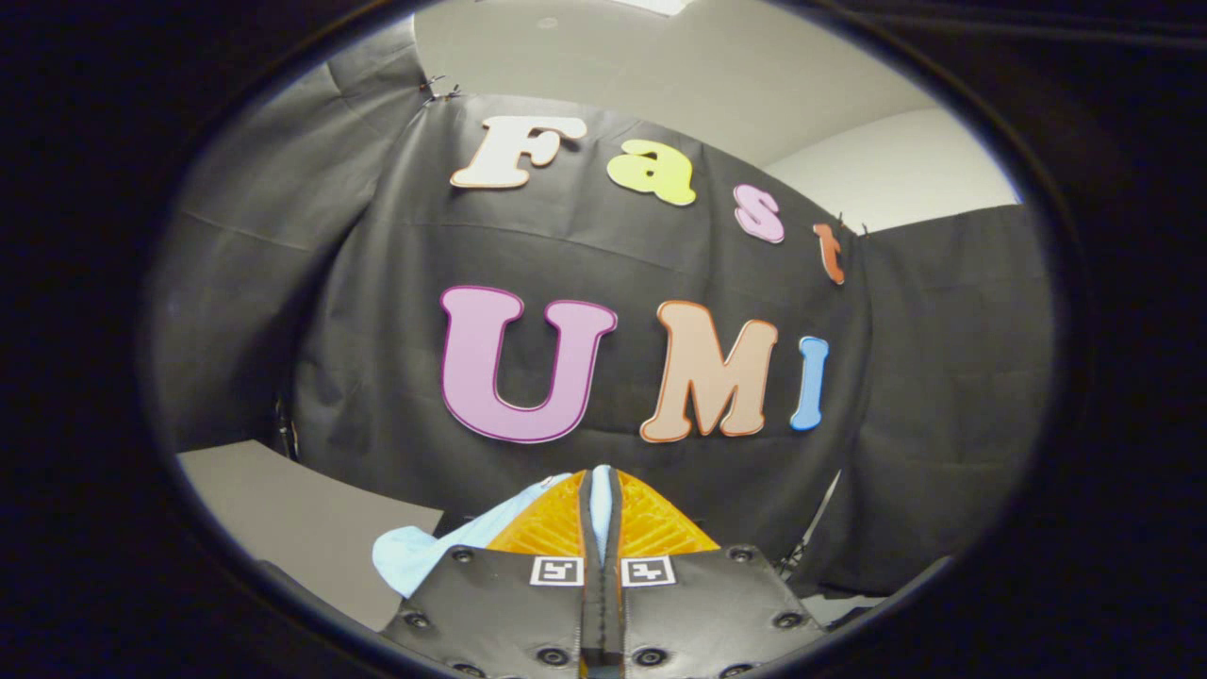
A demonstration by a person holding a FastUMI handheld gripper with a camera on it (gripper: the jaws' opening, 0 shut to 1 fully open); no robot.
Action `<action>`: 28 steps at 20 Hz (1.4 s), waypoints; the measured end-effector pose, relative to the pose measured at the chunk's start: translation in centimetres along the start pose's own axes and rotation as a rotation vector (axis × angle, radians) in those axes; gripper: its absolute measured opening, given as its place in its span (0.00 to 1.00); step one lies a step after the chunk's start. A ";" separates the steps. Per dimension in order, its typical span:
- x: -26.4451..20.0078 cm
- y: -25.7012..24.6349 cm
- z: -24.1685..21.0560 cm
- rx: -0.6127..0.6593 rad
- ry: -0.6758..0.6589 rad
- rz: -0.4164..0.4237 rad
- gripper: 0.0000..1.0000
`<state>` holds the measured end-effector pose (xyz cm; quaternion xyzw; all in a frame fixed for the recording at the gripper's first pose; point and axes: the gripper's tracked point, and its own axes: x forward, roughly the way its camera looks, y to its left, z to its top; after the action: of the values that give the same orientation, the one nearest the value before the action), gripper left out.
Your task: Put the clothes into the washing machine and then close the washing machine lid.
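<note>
My gripper (601,486) is raised and faces the booth's black cloth wall. Its two fingers are pressed together on a light blue piece of clothing (415,556). A thin strip of the cloth shows between the fingers, and the rest hangs out to the left of them in a soft fold. The washing machine is hidden from this angle.
A grey flat surface (283,528) lies low on the left, under the hanging cloth. The black cloth wall (377,377) stands close ahead, with pale ceiling (707,75) above it. A thin stand leg (820,514) shows low on the right.
</note>
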<state>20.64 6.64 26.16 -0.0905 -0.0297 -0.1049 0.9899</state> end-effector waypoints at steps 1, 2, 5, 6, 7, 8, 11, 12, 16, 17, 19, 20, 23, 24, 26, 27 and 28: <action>0.3 -0.4 0.1 0.009 -0.004 -0.006 0.00; 0.7 -0.6 0.0 0.013 0.001 -0.009 0.00; 1.4 -1.2 -1.0 0.000 0.025 -0.018 0.00; 1.7 -1.2 -1.2 0.004 0.026 -0.015 0.00; 2.1 -1.1 -1.6 0.007 0.031 -0.009 0.00; 2.4 -1.2 -2.1 0.003 0.044 -0.013 0.00; 4.1 -1.5 -4.1 0.003 0.083 -0.018 0.00; 4.7 -1.7 -5.0 0.000 0.103 -0.021 0.00; 7.7 -2.4 -8.0 -0.004 0.168 -0.017 0.00; 8.4 -2.8 -9.0 0.000 0.180 -0.025 0.00; 9.5 -3.4 -11.9 0.009 0.230 -0.030 0.00; 9.7 -3.4 -13.5 0.014 0.254 -0.024 0.00; 10.6 -3.4 -19.3 0.021 0.330 -0.019 0.01; 10.9 -3.1 -20.9 0.026 0.356 -0.012 0.01; 10.7 -1.8 -24.4 0.037 0.415 0.030 0.01; 10.7 -0.9 -25.5 0.031 0.437 0.056 0.01; 10.5 -0.4 -26.5 0.015 0.455 0.072 0.01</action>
<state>31.85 -0.73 1.05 -0.0579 0.1968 -0.0872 0.9748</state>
